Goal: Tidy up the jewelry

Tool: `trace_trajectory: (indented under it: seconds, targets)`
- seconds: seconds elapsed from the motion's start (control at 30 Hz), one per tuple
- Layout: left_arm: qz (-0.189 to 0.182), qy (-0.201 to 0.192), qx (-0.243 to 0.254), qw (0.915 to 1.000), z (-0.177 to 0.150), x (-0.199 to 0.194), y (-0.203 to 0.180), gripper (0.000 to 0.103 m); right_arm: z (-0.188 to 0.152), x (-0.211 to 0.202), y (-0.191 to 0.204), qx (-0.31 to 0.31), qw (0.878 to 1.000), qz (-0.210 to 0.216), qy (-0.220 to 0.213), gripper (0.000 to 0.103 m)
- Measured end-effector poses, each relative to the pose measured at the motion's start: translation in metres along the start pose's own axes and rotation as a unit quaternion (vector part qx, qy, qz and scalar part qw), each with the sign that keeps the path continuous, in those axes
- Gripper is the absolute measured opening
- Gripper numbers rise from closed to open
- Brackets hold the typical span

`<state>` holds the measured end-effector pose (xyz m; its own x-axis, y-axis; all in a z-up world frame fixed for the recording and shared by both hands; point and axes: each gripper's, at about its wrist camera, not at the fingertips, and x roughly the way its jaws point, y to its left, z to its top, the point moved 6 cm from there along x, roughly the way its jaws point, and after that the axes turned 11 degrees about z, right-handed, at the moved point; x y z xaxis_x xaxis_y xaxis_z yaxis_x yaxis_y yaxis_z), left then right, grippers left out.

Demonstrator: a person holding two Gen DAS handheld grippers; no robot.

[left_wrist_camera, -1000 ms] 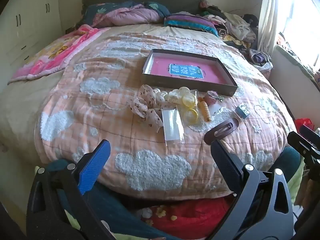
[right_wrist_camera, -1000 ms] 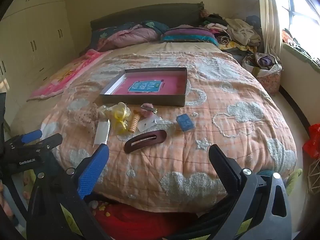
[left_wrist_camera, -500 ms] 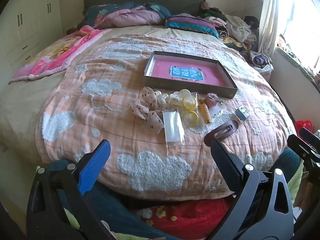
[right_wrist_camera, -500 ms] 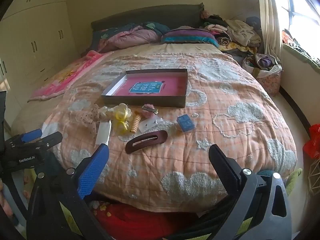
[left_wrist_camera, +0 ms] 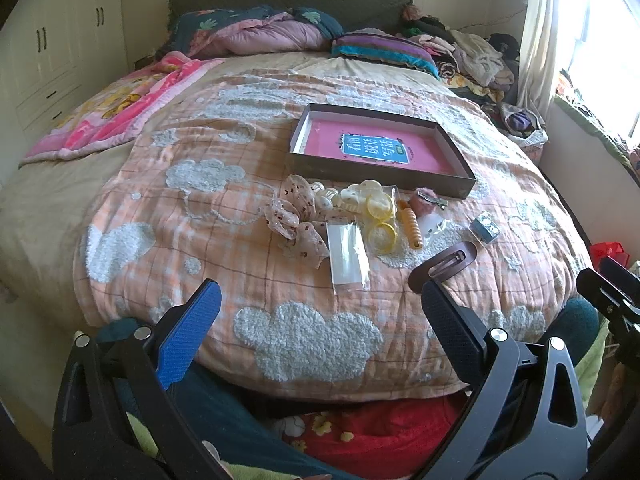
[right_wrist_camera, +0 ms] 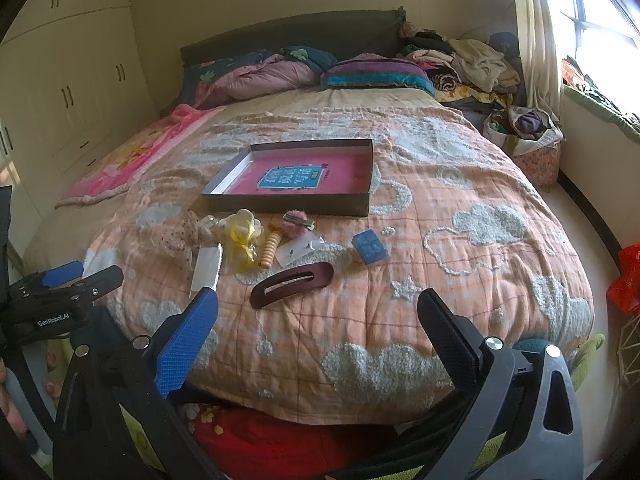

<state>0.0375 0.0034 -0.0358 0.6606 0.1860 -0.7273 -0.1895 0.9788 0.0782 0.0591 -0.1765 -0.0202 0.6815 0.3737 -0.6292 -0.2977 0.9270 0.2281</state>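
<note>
**Both fingers held wide at the foot of the bed, nothing gripped**

My left fingers (left_wrist_camera: 320, 312) stand well apart with nothing between them, hovering off the near edge of the bed (left_wrist_camera: 304, 344). My right fingers (right_wrist_camera: 318, 312) are just as wide and just as bare. In the left view the tip of my right-hand finger covers the near end of the brown hair clip (left_wrist_camera: 448, 262); the right view shows that clip (right_wrist_camera: 292, 285) whole, lying flat on the peach cloud quilt (right_wrist_camera: 460, 248).

Beyond it sits the loose pile: a clear plastic sleeve (left_wrist_camera: 347, 254), yellow rings (left_wrist_camera: 382, 236), an orange ridged clip (left_wrist_camera: 412, 226), a spotted fabric scrunchie (left_wrist_camera: 296, 216), a pink fuzzy clip (left_wrist_camera: 424, 202) and a small blue box (left_wrist_camera: 485, 230) off to the right. The pale pieces under the yellow ones overlap so much that I cannot tell them apart.

Farther on, the shallow dark box (left_wrist_camera: 376, 170) lies open; inside I see only its pink floor and a blue label (left_wrist_camera: 374, 148), whose print is too small to read. Its near wall hides a strip of the floor.
</note>
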Motion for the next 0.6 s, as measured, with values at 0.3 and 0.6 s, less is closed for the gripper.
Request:
trace_trajectory:
  seconds: [0.3, 0.6]
  targets:
    - [0.000, -0.001, 0.000, 1.0000, 0.0013, -0.0020, 0.0004, 0.094, -0.0006, -0.0012, 0.0000, -0.001, 1.000, 0.000, -0.002, 0.099]
    - [-0.003, -0.003, -0.003, 1.0000, 0.0036, -0.0062, 0.0004, 0.094, -0.0007, -0.0004, 0.0007, 0.000, 1.000, 0.001, -0.002, 0.099]
